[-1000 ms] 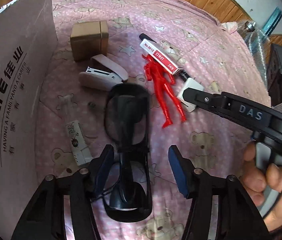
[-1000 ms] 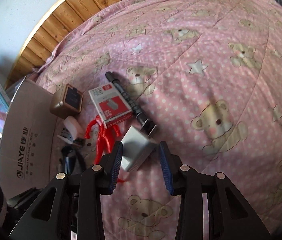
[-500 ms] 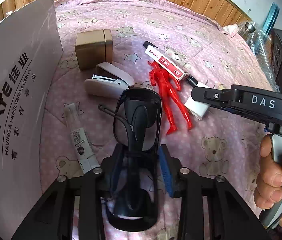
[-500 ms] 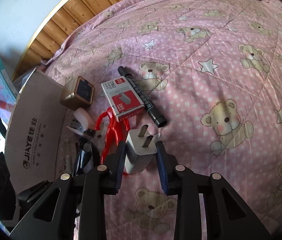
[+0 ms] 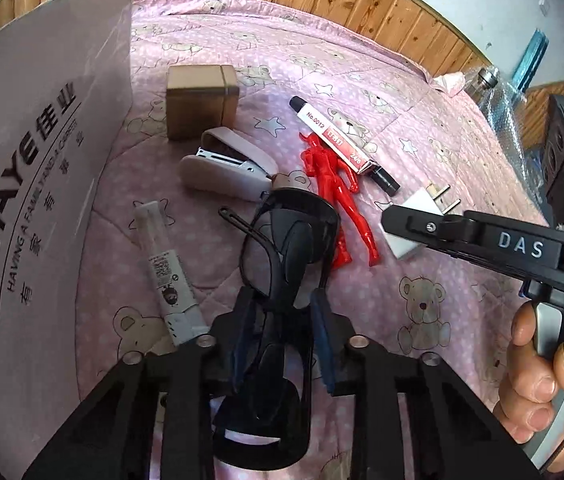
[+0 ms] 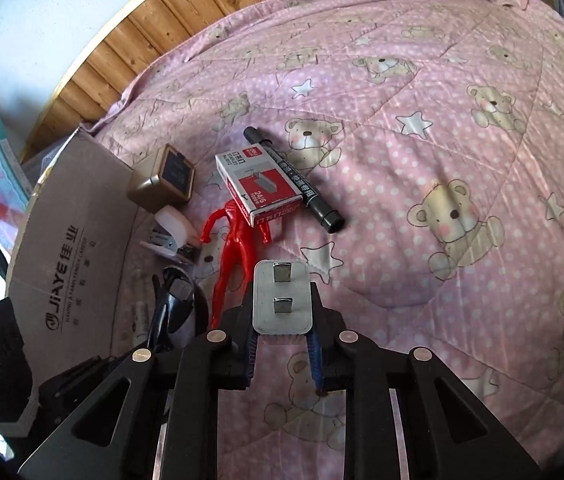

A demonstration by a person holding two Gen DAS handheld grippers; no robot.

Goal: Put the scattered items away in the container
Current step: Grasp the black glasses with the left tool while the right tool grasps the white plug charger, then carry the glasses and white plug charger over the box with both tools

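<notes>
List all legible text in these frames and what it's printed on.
"JiAYE" and "HAVING A FAMILY AND A CAREER": cardboard box, beside Chinese characters.
"DAS": right tool.
"No.0012", "24/6": staple box.
Marker: Chinese print only.
Tube label: too small to read.

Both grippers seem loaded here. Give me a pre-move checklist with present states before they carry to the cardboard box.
1. Left gripper shut on the black sunglasses: ok.
2. Right gripper shut on the white two-prong charger plug: ok.
3. Plug lifted off the pink bear-print quilt: cannot tell.
4. Red plastic figure free of the sunglasses: cannot tell, they overlap in view.
5. Brown cardboard box opening reachable: cannot tell, only its outer wall shows.
</notes>
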